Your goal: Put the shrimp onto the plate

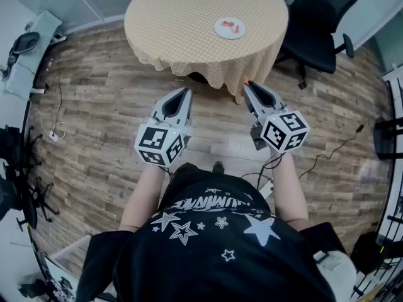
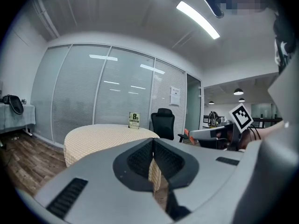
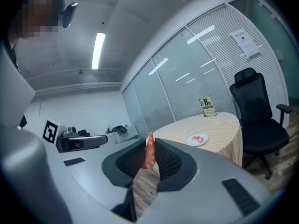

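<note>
Right gripper pinches the shrimp, likely light, soft and slippery, mid-body, plate at twelve o'clock; left gripper pressed together, empty.

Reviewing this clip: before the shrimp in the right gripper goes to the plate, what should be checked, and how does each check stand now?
1. Grip: right gripper has its jaws closed on the shrimp, tip sticking out: ok.
2. Left gripper shut, nothing between its jaws: ok.
3. Plate in sight on the table, with bare room beside the orange piece already on it: ok.
4. Reach: both grippers hang over the wooden floor, short of the table: not ok, step closer first.
5. Way to the plate: black chair stands at the table's right side, not in between: ok.
</note>
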A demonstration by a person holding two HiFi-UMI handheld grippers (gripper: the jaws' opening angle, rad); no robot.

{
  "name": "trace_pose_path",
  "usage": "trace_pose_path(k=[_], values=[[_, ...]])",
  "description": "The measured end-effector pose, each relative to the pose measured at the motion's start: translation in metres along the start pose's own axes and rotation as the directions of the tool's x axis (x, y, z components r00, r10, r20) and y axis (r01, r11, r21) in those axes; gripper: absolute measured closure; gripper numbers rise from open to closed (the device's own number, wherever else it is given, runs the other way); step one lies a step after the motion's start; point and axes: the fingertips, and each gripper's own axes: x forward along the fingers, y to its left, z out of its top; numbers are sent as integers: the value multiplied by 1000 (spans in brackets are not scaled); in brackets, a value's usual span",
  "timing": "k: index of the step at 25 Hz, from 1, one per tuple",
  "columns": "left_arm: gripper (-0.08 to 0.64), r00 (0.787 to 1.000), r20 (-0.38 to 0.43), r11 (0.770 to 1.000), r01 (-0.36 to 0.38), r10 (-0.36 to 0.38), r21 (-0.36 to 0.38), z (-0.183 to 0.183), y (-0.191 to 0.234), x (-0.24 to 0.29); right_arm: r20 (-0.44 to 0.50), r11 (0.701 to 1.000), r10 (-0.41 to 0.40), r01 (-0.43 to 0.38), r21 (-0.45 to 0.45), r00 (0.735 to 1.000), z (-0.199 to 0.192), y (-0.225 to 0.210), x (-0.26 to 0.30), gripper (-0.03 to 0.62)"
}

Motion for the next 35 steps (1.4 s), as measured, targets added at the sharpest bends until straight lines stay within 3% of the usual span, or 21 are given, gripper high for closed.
trace_pose_path(k=[9,18,35], values=[[552,1000,-3,1000,-17,17,7,5,12,10,-20,1000,10,-9,14,1000,-1,-11,12,525],[552,999,10,999,37,-37,-18,5,39,51,-32,997,-77,78,10,996,3,-41,34,525],[552,988,-25,987,151,-153,-49,18,145,166,-53,980,-197,198,30,979,29,-101,160,525]])
